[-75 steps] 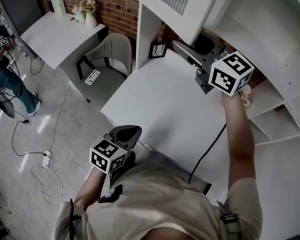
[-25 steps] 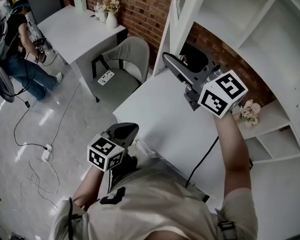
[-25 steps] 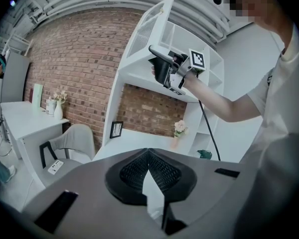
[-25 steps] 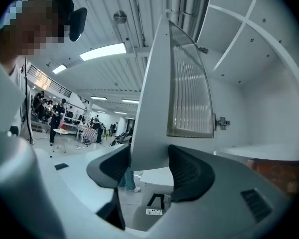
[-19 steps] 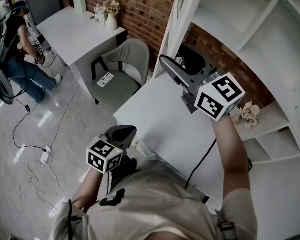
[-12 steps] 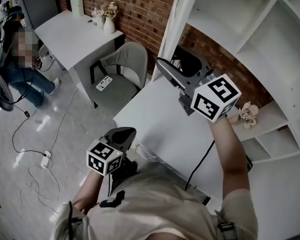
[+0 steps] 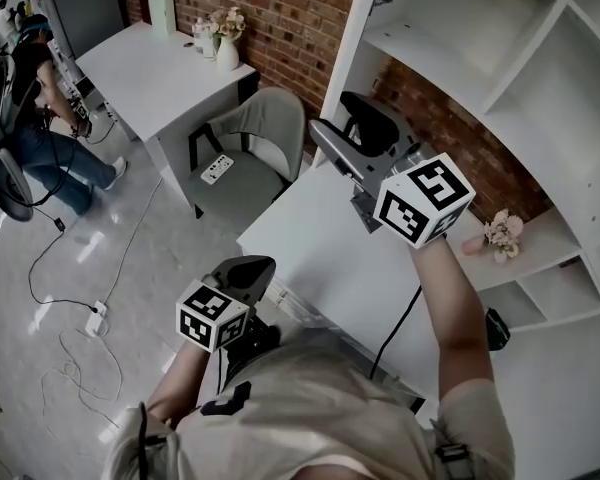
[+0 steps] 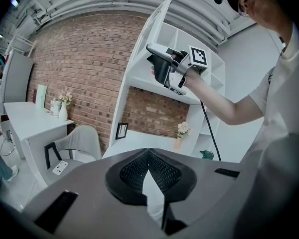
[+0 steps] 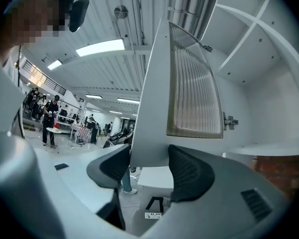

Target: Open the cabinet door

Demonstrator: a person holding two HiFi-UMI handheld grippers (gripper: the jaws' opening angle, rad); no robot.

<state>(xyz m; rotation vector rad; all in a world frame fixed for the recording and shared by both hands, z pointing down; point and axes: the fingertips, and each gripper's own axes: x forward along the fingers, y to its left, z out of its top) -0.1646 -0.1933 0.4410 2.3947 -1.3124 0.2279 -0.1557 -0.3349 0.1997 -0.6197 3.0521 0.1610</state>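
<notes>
**A:** Where do we stand with the cabinet door (image 9: pixel 154 83)?

**B:** It stands swung well out from the shelves (image 7: pixel 500 58), up at the far right above the desk (image 7: pixel 310 248), and hangs on its hinge (image 9: pixel 229 121). We hold our right gripper (image 9: pixel 149 166) level at the door's lower edge. Its jaws are spread wide with the door's bottom corner between them, and we see no pad pressing on it.

**A:** So we aren't clamping anything. What worries us?

**B:** Slip, mainly. With the jaws that loose, we judge the door only leans on one pad. If we drift left or drop a little, the edge could come out of the gap and the door could swing back toward the shelves.

**A:** And if we push further?

**B:** Then we might drive it past what the hinge allows and strain it. We could also knock a jaw tip into the ribbed panel (image 9: pixel 194 83), which looks to us the frailest part.

**A:** And our left gripper (image 8: pixel 148 156)?

**B:** It is closed on nothing, low at the near edge of the desk and well apart from the door. From there we couldn't catch the door if it swung.
</notes>
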